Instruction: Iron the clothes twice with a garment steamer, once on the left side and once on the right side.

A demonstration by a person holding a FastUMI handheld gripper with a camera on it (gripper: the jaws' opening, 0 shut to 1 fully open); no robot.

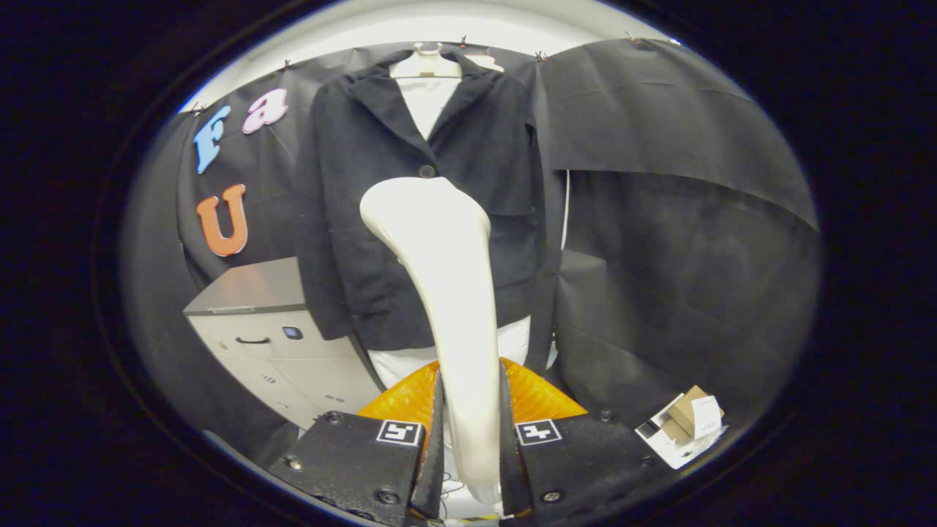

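Gripper (470,432) fingers are closed on the steamer (446,293), gripped between them by its handle. Its head is held before the jacket (366,241), which is hung on a hanger (424,66) beside a cabinet (256,322).

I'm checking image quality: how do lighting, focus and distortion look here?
Gripper view: fisheye bends the cabinet and wall folds; even light, the white steamer held between the fingers looks bright against the dark jacket; focus fairly sharp throughout.
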